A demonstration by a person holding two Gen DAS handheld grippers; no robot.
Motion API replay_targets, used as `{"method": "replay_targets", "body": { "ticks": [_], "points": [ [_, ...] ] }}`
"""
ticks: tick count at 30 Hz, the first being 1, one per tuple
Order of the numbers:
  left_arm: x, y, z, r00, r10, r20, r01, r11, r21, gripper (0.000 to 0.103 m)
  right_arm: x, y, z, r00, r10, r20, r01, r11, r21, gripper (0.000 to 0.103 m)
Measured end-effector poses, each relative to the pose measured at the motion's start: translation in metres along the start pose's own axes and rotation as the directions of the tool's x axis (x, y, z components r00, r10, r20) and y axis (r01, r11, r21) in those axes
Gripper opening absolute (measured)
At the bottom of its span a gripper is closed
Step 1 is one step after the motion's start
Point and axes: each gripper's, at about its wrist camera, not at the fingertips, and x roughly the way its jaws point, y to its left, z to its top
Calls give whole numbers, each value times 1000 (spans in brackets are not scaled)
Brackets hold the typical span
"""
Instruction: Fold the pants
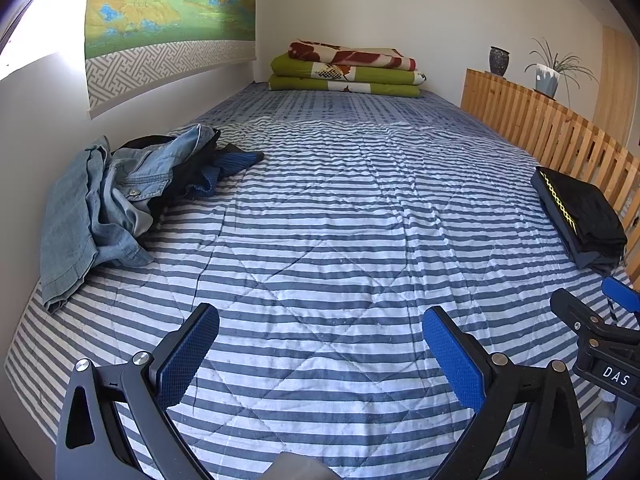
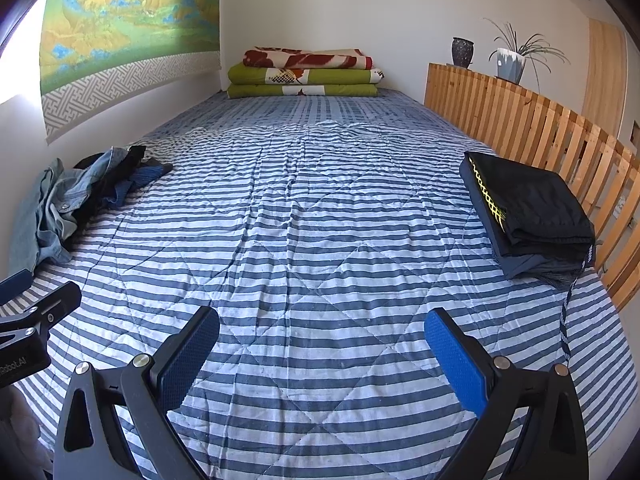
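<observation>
Denim pants (image 1: 100, 208) crumpled; long axis along wall.

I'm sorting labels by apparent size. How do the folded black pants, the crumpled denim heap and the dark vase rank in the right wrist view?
1. folded black pants and crumpled denim heap: alike, unranked
2. dark vase, farthest away

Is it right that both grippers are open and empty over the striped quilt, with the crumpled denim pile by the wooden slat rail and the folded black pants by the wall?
Not quite: the sides are swapped. In the right wrist view the crumpled denim pile lies by the wall and the folded black pants by the wooden slat rail. Left gripper and right gripper are indeed open and empty over the striped quilt.
</observation>
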Motion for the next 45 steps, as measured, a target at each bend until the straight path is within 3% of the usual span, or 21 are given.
{"method": "replay_targets", "body": {
  "ticks": [13,23,28,34,40,45],
  "points": [
    [-1,13,3,999,33,13,-33,999,-20,103,4,9,-1,999,47,-15,-47,999,-4,101],
    [-14,49,12,995,85,54,-81,994,-71,103,12,34,-1,997,83,1,-83,996,-27,101],
    [-13,76,17,993,107,56,-100,988,-115,103,14,56,1,989,143,30,-142,990,-22,101],
    [-1,124,21,992,125,16,-118,968,-220,103,12,99,21,973,229,24,-227,972,-65,101],
    [0,177,26,988,153,12,-141,936,-322,103,8,139,49,972,229,49,-221,965,-142,101],
    [-1,217,27,969,246,7,-228,909,-350,103,19,164,69,962,273,-1,-271,953,-137,101]
  ]
}}
